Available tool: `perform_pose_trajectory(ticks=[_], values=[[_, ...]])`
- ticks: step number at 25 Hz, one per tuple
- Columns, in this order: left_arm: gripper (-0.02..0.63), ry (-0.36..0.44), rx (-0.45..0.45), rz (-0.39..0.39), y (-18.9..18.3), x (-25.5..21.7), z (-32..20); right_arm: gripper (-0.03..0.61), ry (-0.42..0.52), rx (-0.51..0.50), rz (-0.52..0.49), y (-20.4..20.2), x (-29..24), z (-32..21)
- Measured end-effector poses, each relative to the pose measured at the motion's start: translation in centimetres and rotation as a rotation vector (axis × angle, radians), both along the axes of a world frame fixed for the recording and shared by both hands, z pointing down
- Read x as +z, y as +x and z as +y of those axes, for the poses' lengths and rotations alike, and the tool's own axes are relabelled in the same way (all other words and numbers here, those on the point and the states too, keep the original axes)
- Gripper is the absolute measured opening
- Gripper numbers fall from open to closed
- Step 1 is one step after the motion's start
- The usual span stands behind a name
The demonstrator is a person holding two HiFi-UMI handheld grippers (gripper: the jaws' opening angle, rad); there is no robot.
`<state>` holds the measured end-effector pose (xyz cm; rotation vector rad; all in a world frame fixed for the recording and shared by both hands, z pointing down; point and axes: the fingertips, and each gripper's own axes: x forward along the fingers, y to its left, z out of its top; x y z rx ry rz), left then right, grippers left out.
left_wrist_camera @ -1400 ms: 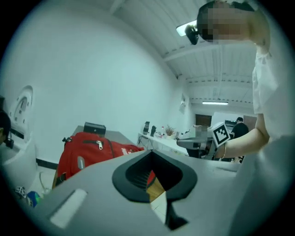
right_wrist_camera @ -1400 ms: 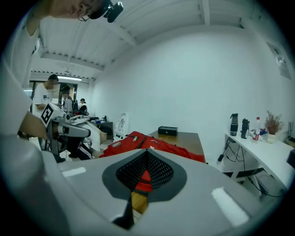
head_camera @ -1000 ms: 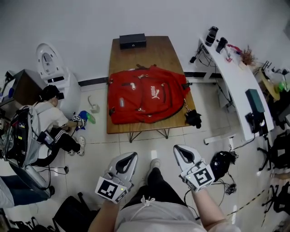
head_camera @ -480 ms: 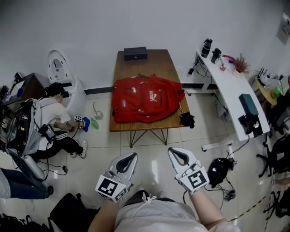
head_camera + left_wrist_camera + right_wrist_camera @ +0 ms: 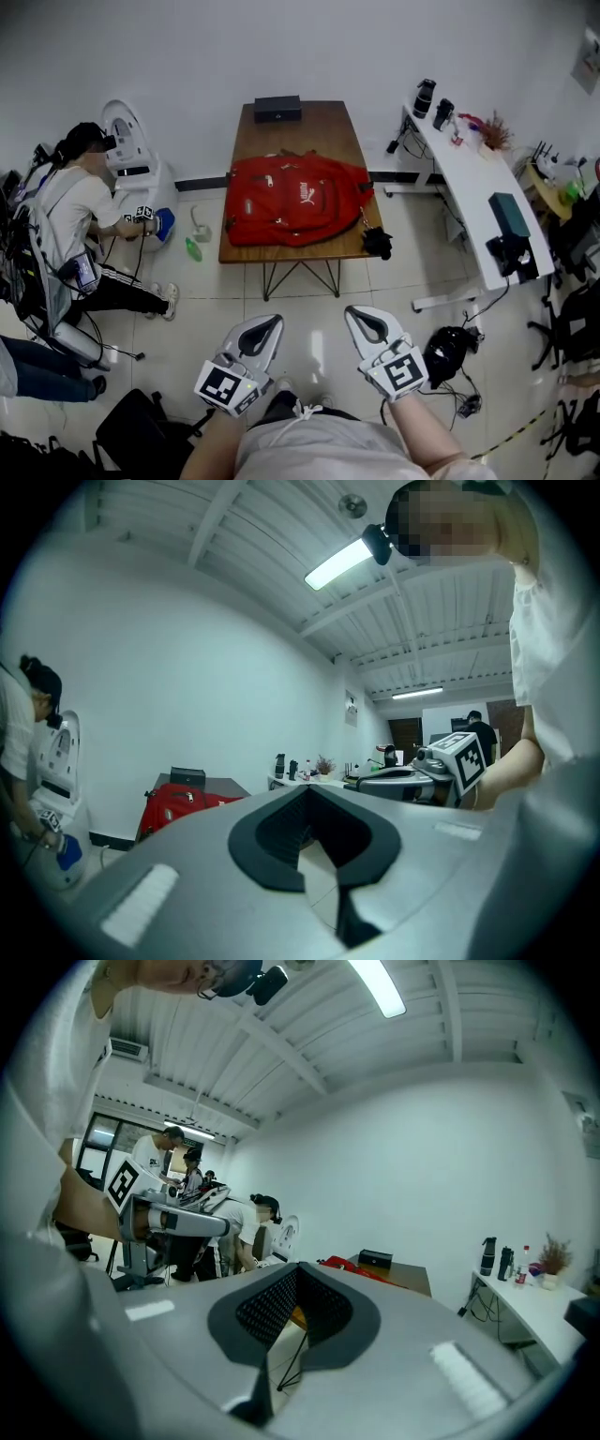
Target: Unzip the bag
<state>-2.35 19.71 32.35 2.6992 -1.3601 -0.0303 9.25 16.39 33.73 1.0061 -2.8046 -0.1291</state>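
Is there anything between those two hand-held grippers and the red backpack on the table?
Nothing visible does. Only tiled floor lies between the left gripper, the right gripper and the red backpack on the wooden table ahead.

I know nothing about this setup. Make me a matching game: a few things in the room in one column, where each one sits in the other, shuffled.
Things:
1. red backpack
2. black box
3. dark bottles
4. small green thing

Places:
A. on the floor, left of the wooden table
B. far end of the wooden table
C. on the white desk
D. middle of the wooden table

Pairs: 1-D, 2-B, 3-C, 4-A
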Motion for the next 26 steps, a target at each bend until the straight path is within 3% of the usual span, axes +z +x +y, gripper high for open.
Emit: perform_pose_trajectory(ticks=[18, 26], values=[[0.006, 0.009, -0.018, 0.010, 0.08, -0.95, 0.87, 0.008, 0.014, 0.023, -0.011, -0.09, -0.67, 0.75], [0.006, 0.002, -0.016, -0.020, 0.09, -0.43, 0.86, 0.008, 0.008, 0.036, -0.007, 0.00, -0.35, 0.55]])
